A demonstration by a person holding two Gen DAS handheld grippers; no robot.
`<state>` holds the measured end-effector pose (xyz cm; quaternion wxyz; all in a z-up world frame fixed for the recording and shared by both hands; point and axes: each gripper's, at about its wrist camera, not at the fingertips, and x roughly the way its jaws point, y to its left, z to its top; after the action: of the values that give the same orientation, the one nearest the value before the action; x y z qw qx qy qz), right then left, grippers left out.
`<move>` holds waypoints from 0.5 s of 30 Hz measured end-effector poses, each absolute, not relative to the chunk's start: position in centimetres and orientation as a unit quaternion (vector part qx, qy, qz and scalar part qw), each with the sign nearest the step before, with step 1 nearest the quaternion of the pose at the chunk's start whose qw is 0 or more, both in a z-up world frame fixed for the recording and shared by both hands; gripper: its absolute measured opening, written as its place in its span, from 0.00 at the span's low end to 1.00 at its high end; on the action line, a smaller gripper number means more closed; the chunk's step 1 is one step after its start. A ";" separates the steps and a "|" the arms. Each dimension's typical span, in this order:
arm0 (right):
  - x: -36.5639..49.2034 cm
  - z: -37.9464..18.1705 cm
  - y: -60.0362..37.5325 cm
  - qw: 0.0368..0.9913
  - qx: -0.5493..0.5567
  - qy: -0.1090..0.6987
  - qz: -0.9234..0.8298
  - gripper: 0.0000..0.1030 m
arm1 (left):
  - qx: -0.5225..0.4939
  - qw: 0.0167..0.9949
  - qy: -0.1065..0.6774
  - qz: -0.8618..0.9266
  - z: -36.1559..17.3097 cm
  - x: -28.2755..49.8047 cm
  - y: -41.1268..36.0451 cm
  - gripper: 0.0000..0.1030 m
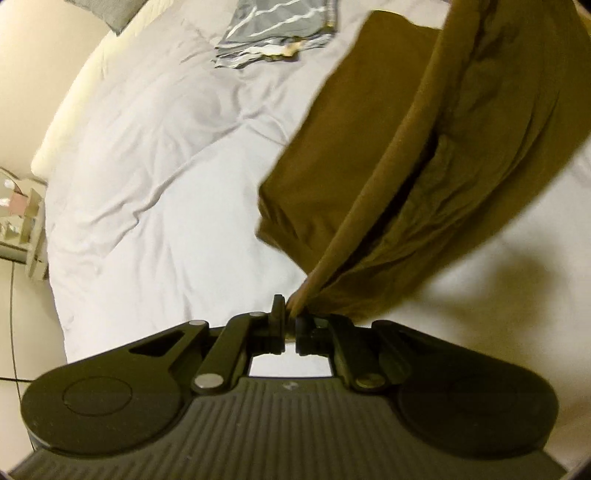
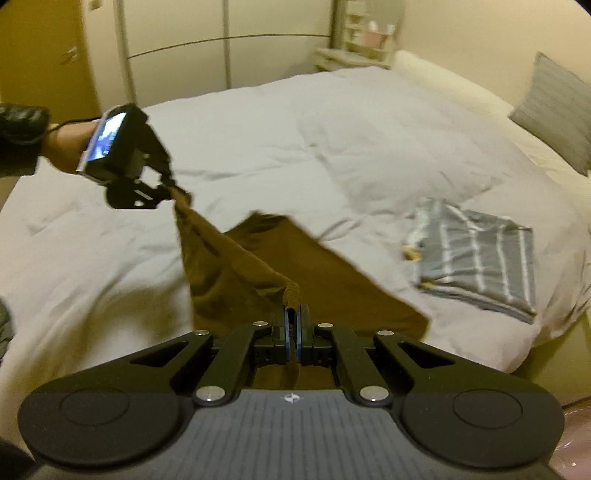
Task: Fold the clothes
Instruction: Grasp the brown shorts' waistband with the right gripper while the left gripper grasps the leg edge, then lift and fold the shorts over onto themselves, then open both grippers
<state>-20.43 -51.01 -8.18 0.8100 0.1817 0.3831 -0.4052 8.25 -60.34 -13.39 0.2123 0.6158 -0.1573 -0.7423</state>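
Brown garment [image 1: 424, 155] fills the upper right of the left wrist view, lifted off the bed and rising ahead and to the right of the left gripper [image 1: 290, 314], whose jaws are pinched tight on a bunched corner of the cloth. A flat lower panel of the garment hangs ahead of the fingers over the pale grey duvet [image 1: 155, 177], which is creased and spreads ahead and to the left. Far ahead lies a folded grey striped garment [image 1: 273, 33] on the duvet, with a grey pillow [image 1: 99, 14] beyond it to the left. A small cluttered shelf [image 1: 22, 214] stands off the bed's left edge.

From the right wrist view, the right gripper [image 2: 293, 314] is clamped on another corner of the brown garment [image 2: 295, 258], which stretches ahead and to the left up to the left gripper [image 2: 162, 188], held by a hand [image 2: 66, 147] in a dark sleeve. The garment's slack middle sags onto the duvet [image 2: 295, 140]. The striped garment [image 2: 476, 258] lies ahead to the right, a grey pillow [image 2: 557, 114] farther right. Wardrobe doors [image 2: 177, 48] and a shelf unit [image 2: 362, 40] stand against the far wall. A small emblem sits on the gripper body; no writing is legible.
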 end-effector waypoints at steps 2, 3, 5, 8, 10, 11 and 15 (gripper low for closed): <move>-22.8 -9.7 -55.3 0.808 0.200 0.378 -0.406 0.02 | 0.626 0.213 -0.148 -0.736 -13.9 5.2 -62.6 0.03; -23.9 -10.7 -57.7 0.805 0.217 0.375 -0.406 0.02 | 0.631 0.214 -0.142 -0.732 -14.4 3.5 -63.7 0.03; -26.1 -13.5 -61.9 0.795 0.256 0.375 -0.402 0.02 | 0.646 0.207 -0.132 -0.723 -16.2 0.9 -66.0 0.03; -28.7 -17.8 -67.3 0.779 0.306 0.381 -0.394 0.02 | 0.669 0.197 -0.112 -0.708 -19.1 -2.4 -69.1 0.03; -29.6 -20.8 -69.6 0.767 0.329 0.393 -0.386 0.02 | 0.682 0.193 -0.092 -0.699 -21.1 -3.9 -70.8 0.03; -30.0 -22.2 -70.8 0.762 0.340 0.399 -0.381 0.02 | 0.686 0.192 -0.085 -0.696 -22.0 -4.5 -71.4 0.05; -31.3 -27.4 -74.6 0.741 0.379 0.416 -0.367 0.02 | 0.701 0.191 -0.060 -0.684 -25.5 -6.4 -73.8 0.08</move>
<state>-31.29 -74.57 -27.38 0.7407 0.3790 0.4163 -0.3667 -6.44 -73.84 -25.46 0.1914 0.7014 -0.0600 -0.6840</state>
